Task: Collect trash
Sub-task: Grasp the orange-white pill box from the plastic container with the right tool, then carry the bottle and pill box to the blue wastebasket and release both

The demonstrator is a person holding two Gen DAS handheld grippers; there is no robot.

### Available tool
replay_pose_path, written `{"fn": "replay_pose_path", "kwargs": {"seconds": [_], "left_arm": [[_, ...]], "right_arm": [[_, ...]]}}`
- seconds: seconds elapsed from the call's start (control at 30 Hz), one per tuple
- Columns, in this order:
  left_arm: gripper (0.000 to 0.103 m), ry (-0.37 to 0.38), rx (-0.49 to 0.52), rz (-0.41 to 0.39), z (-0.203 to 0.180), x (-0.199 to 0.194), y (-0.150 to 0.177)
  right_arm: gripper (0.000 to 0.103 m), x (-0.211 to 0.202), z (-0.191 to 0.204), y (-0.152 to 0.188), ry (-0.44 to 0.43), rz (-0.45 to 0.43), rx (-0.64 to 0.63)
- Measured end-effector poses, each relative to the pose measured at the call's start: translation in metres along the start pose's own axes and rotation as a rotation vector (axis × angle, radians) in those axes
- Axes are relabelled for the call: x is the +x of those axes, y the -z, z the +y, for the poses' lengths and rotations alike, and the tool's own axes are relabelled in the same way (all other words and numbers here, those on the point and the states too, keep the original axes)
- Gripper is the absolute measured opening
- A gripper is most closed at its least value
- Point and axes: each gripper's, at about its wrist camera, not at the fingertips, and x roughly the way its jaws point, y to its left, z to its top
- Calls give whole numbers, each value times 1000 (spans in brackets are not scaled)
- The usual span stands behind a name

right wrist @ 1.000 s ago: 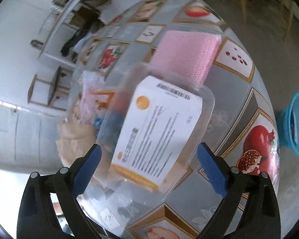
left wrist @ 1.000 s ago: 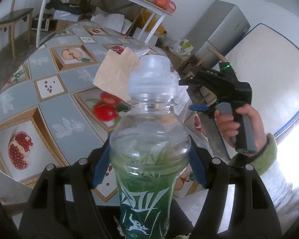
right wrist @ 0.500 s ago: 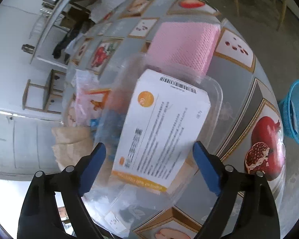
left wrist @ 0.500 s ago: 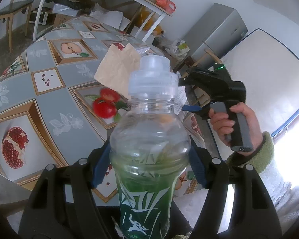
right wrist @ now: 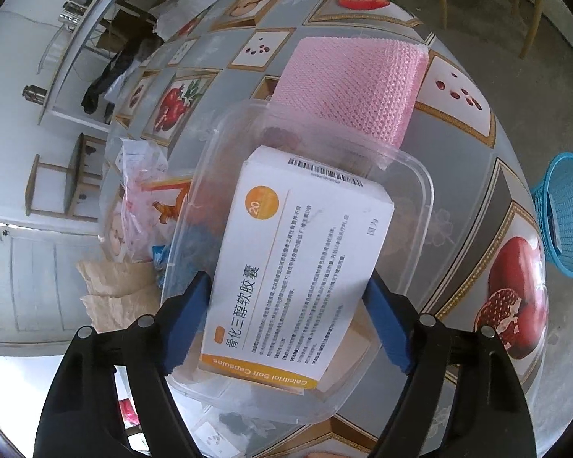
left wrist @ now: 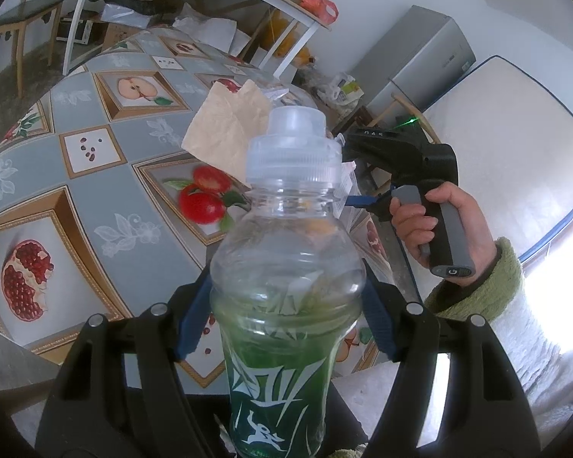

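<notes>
My left gripper (left wrist: 286, 320) is clamped on a clear plastic bottle with a green label and translucent cap (left wrist: 286, 267), upright between its blue pads. My right gripper (right wrist: 286, 316) points steeply down, its jaws closing around a white and orange medicine box (right wrist: 298, 259) that sits in a clear plastic container (right wrist: 412, 206); whether the blue pads press it yet, I cannot tell. Beyond the box lies a pink mesh cloth (right wrist: 351, 87) on the fruit-patterned tablecloth (right wrist: 466, 183). Far right stands a blue plastic basket (right wrist: 565, 213).
</notes>
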Motion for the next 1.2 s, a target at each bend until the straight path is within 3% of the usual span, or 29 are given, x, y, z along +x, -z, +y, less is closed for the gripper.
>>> {"fn": "replay_pose_path", "kwargs": {"seconds": [0.27,0.43,0.57,0.7,0.93,1.2], "left_arm": [[67,1,-1,0,0,1,0],[67,1,-4,4,0,2,1],[67,2,-8,5,0,3,2],[67,0,-9,-2,-1,2,2],[67,-4,1,-33,-10,-6,1],[67,-10,21,-93,-33,-13,-7]], "right_arm": [[76,-6,6,5,18,-20,-75],[76,-27,36,30,116,-92,-321],[76,-54,52,53,176,-196,-470],[76,-94,61,76,200,-362,-571],[76,-145,55,103,139,-503,-611],[76,-178,23,118,62,-546,-567]]}}
